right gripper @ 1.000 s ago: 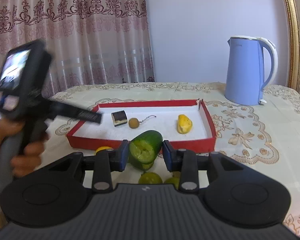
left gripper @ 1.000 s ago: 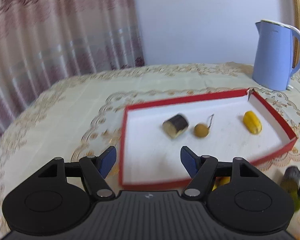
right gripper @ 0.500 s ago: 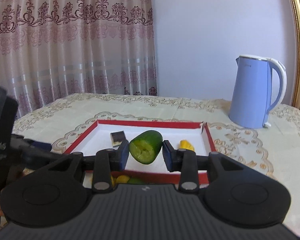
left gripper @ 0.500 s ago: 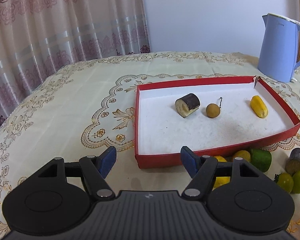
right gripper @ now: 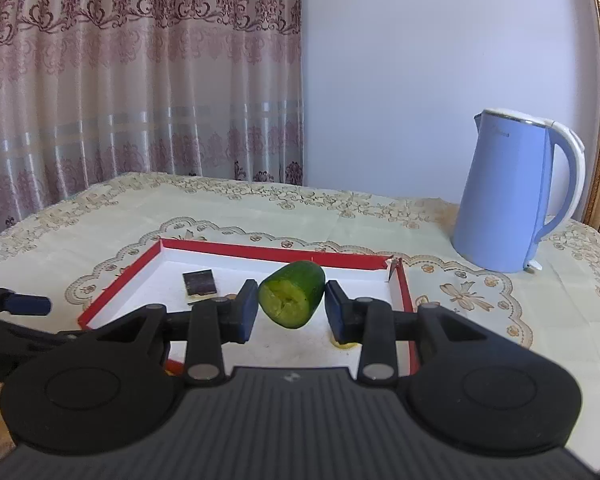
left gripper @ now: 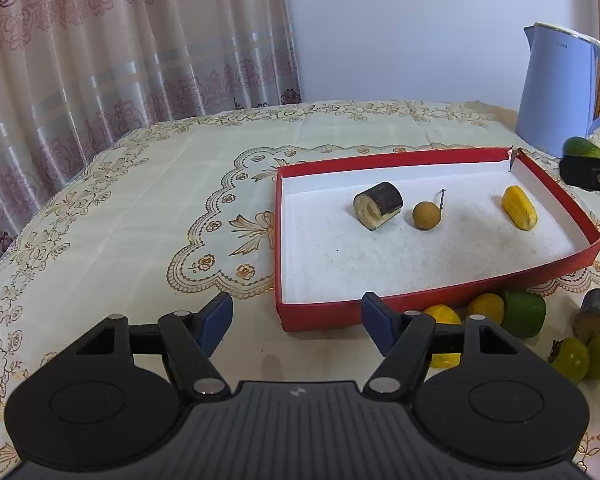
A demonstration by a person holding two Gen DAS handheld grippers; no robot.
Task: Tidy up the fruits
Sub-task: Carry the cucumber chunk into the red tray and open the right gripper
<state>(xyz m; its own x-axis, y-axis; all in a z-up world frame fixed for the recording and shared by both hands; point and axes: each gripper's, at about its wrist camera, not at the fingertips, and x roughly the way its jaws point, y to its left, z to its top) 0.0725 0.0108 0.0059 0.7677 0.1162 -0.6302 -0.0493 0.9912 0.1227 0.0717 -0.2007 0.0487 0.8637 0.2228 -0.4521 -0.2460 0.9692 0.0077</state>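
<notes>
The right hand-held gripper (right gripper: 292, 310) is clamping a stubby green fruit chunk (right gripper: 293, 298), its pale cut face showing, above the red tray (right gripper: 120, 280). The left hand-held gripper (left gripper: 296, 320) is hovering wide and empty.

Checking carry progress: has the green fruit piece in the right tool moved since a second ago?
Yes. The green fruit piece, clamped in the right tool, was in front of the red tray's near wall; now it hangs over the tray.
</notes>
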